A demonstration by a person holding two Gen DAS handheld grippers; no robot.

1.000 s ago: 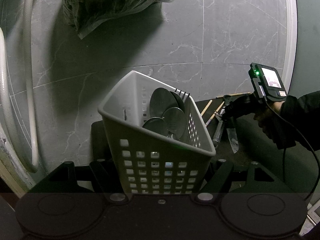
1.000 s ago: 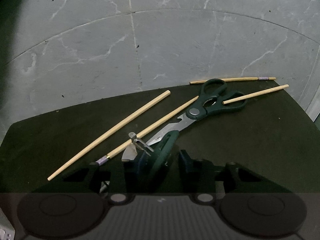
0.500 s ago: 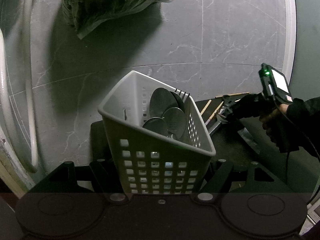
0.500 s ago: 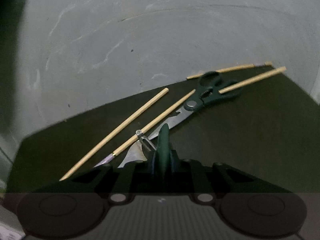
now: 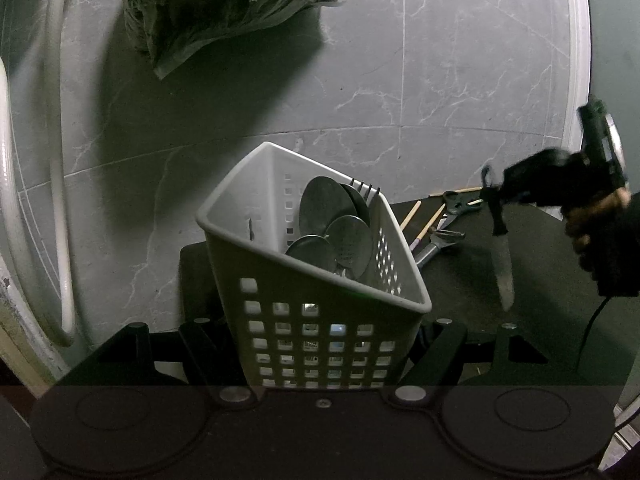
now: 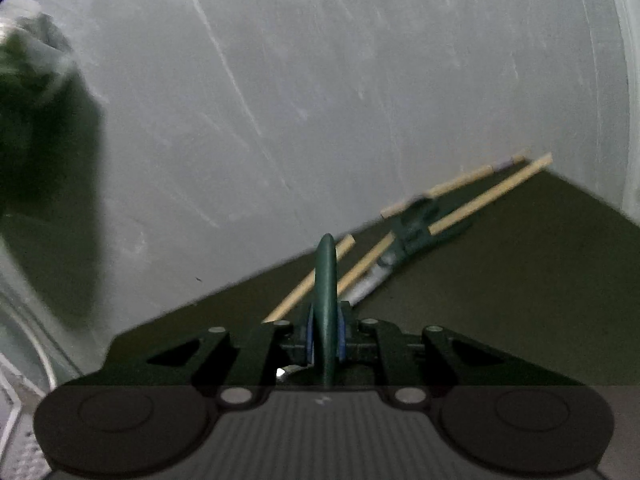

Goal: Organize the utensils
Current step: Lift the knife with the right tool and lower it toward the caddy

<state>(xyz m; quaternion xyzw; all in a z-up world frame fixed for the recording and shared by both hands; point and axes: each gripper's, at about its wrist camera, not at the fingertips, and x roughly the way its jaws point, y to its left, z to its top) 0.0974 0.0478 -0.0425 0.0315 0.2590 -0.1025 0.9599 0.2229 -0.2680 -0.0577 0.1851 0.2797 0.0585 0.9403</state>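
My left gripper [image 5: 320, 336] is shut on a white perforated basket [image 5: 228, 272], tilted, one finger on each side of its base. Round metal spoon bowls [image 5: 328, 208] and fork tines [image 5: 366, 190] stick up inside it. To the right, my right gripper [image 5: 496, 200] hangs above the dark mat [image 5: 460, 288]. It is shut on the green handle of a knife [image 5: 505, 272], whose blade points down. In the right wrist view the handle [image 6: 326, 280] stands upright between the blue pads [image 6: 341, 340]. Scissors [image 6: 420, 228] and wooden chopsticks [image 6: 488, 196] lie on the mat beyond.
A metal tool [image 5: 436, 244] lies on the mat by the basket, next to chopsticks [image 5: 430, 222]. On the grey tiled floor are a crumpled plastic bag [image 5: 224, 8] at the back left and white tubing [image 5: 56, 160] along the left. A person's hand [image 5: 592, 220] holds the right gripper.
The right gripper closed on the knife's handle, lifted it off the mat and swung right and up, rolling as it went. The blade now hangs down. The left gripper and basket stayed still.
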